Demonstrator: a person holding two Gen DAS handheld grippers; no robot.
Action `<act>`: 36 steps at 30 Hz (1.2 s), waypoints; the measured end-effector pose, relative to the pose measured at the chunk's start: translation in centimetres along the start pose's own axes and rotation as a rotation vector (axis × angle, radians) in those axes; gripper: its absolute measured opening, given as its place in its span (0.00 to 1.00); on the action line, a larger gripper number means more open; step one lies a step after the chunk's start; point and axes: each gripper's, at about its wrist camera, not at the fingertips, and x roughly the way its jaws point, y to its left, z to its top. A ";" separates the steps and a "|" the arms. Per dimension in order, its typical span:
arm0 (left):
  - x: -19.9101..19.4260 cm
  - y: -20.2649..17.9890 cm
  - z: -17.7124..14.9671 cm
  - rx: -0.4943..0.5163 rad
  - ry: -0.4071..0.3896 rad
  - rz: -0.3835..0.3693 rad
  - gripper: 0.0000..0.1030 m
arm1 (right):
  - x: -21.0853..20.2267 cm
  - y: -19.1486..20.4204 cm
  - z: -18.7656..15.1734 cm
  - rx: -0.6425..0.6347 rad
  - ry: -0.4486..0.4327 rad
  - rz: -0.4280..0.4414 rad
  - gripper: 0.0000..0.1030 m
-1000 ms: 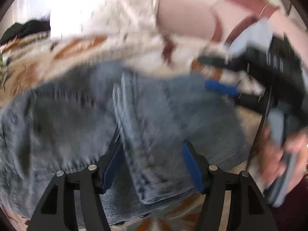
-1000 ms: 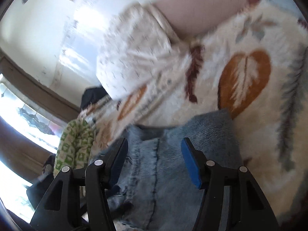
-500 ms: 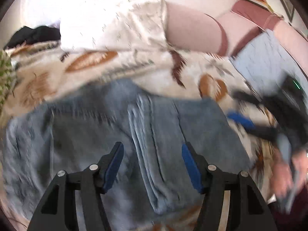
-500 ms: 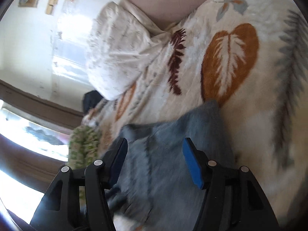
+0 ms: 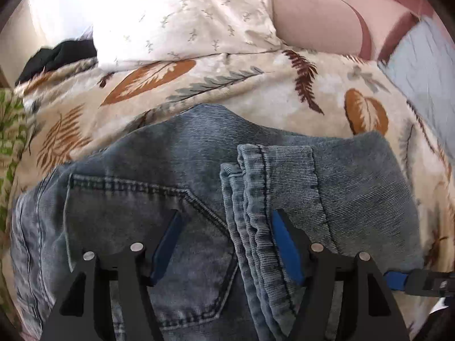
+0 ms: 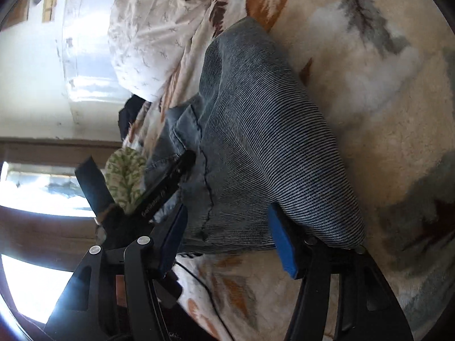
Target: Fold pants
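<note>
Blue jeans (image 5: 170, 170) lie folded on a leaf-print blanket (image 5: 227, 85), back pocket up, with the leg hems (image 5: 256, 199) laid across the seat. My left gripper (image 5: 224, 241) hovers over them; its jaws are opening, with the hem edge between the pads and not pinched. My right gripper (image 6: 227, 241) sits low at the near fold of the jeans (image 6: 256, 128); its jaws are closing around that fold, and the pads do not clearly press it. The left gripper's finger (image 6: 170, 182) shows in the right wrist view. The right gripper's blue pad (image 5: 395, 281) peeks in at the lower right.
A white pillow (image 5: 182, 17) and a pink headboard (image 5: 312, 22) lie beyond the jeans. A green patterned cloth (image 5: 11, 130) and a black garment (image 5: 57, 56) sit at the left, a light blue cloth (image 5: 421, 79) at the right. A bright window (image 6: 34, 187) is off the bedside.
The right gripper and the hand holding it have slid out of the left view's right side to its lower corner. The right view has rolled and dropped onto the jeans' near fold.
</note>
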 end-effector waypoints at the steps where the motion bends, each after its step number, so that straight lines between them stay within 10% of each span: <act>1: -0.5 0.3 0.0 -0.009 0.001 -0.009 0.67 | 0.0 0.0 0.0 -0.003 0.000 0.000 0.55; 14: -10.6 9.6 -9.1 -0.126 -0.158 0.027 0.68 | 5.5 5.9 -2.2 -0.087 0.086 0.299 0.62; 24: -12.2 19.4 -13.2 -0.359 -0.204 0.103 0.70 | 8.5 3.6 -2.4 -0.023 0.112 0.232 0.43; 36: -12.7 24.4 -20.0 -0.594 -0.179 0.079 0.80 | 8.8 14.5 -3.3 -0.294 0.069 0.094 0.64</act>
